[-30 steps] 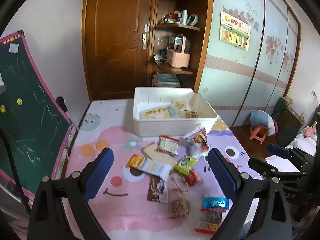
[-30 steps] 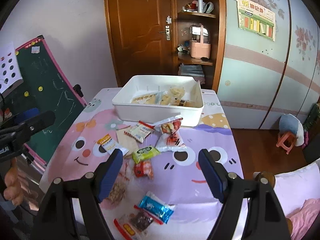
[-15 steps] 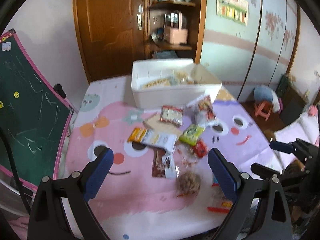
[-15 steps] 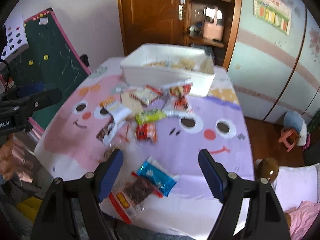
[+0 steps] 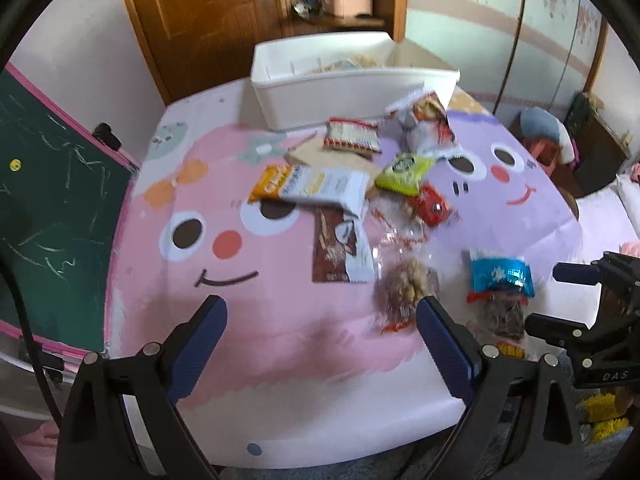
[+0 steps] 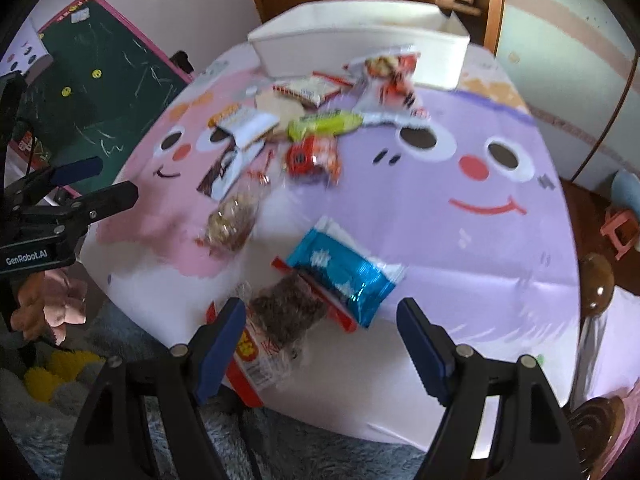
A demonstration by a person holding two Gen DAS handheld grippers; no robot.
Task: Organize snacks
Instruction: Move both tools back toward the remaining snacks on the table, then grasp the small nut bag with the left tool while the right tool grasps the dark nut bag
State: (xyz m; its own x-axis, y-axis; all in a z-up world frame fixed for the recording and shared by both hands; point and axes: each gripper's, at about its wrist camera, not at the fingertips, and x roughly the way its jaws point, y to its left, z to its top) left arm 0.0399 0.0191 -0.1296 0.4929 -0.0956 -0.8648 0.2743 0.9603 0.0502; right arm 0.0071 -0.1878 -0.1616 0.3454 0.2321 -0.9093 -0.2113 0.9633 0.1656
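Observation:
Several snack packets lie scattered on the cartoon-face tablecloth [image 5: 192, 264]. A white bin [image 5: 352, 84] with some snacks inside stands at the far edge; it also shows in the right wrist view [image 6: 360, 46]. My left gripper [image 5: 320, 332] is open and empty above the near pink part, its right finger beside a clear bag of brown puffs [image 5: 402, 292]. My right gripper [image 6: 320, 336] is open and empty over a blue packet [image 6: 344, 276] and a dark-filled red-edged packet [image 6: 280, 320]. A brown packet [image 5: 336, 248], a green packet [image 5: 404, 172] and a red packet [image 5: 432, 210] lie mid-table.
A green chalkboard [image 5: 48, 208] with a pink frame leans at the left of the table. A wooden door [image 5: 208, 8] and shelves stand behind the bin. A pink stool [image 6: 620, 228] and bedding are on the right. The near table edge drops to a fluffy rug [image 6: 280, 440].
Both grippers have tilted down and moved closer to the table; the packets now fill more of each view. Both stay open and empty.

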